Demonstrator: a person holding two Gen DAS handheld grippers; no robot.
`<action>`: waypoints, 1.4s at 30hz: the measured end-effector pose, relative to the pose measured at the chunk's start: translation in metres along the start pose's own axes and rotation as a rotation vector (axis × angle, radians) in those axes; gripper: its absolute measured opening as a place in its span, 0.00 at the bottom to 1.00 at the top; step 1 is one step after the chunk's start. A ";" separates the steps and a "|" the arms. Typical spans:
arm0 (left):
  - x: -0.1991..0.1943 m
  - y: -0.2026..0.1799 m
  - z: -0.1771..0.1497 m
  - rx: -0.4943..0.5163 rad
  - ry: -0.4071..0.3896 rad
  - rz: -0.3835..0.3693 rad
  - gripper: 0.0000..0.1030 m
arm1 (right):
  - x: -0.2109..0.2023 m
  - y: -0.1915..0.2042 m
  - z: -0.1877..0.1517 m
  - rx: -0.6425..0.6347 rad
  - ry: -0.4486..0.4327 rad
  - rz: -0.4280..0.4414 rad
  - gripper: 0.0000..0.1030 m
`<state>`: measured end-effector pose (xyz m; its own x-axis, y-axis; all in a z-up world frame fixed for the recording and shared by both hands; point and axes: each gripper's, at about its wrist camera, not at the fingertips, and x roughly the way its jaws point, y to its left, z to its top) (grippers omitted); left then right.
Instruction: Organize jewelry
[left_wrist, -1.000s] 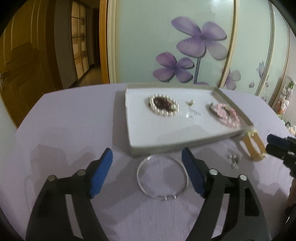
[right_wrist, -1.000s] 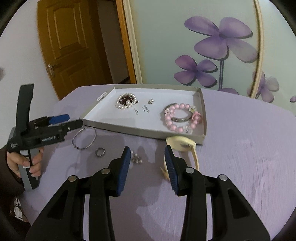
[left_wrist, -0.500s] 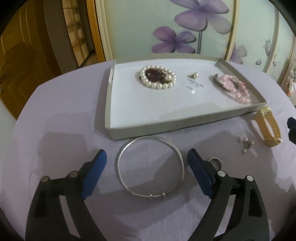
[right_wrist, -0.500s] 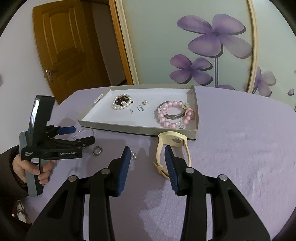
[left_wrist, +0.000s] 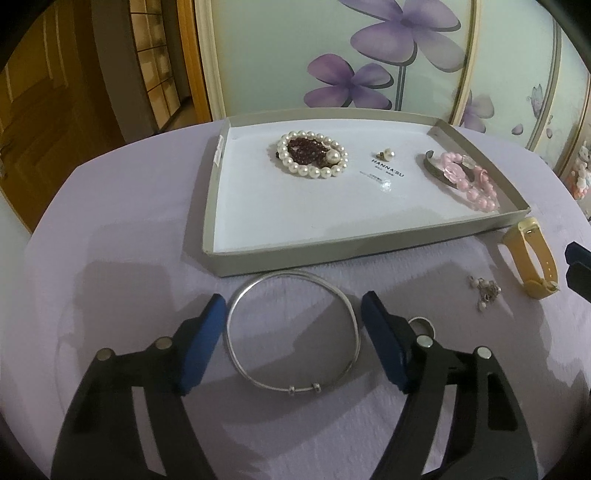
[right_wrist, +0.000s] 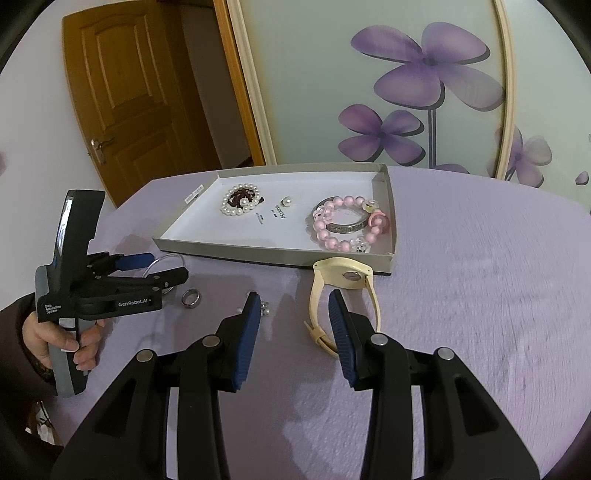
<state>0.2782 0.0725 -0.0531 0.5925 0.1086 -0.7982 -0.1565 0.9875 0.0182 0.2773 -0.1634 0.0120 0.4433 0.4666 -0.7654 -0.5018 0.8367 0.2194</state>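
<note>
Lilac textured cloth (left_wrist: 110, 221), wooden door (right_wrist: 122, 92) upper left; your left gripper (left_wrist: 293, 334) closes around the thin silver bangle (left_wrist: 291, 384), untouched; right gripper (right_wrist: 293, 334) spread, empty.

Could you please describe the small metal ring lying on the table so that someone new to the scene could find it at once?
Start at the grey tray on the purple tablecloth. On the cloth in front of the tray's near wall, find the large thin silver bangle between the closing left gripper's fingers. The ring lies just beside it, a short, wide, finger-sized band, unlike the thin bangle and the tiny earrings.
</note>
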 end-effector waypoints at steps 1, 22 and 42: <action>0.000 0.000 0.000 -0.001 0.000 0.001 0.74 | 0.000 0.000 0.000 -0.001 0.000 0.000 0.39; -0.029 0.024 0.018 -0.093 -0.080 -0.081 0.05 | 0.006 -0.012 -0.002 0.021 0.008 -0.069 0.65; -0.025 -0.003 -0.015 0.093 -0.003 -0.063 0.79 | 0.009 -0.015 -0.001 0.022 0.013 -0.059 0.66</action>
<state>0.2517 0.0655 -0.0423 0.6009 0.0459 -0.7980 -0.0448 0.9987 0.0238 0.2875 -0.1721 0.0013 0.4618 0.4130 -0.7849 -0.4588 0.8686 0.1872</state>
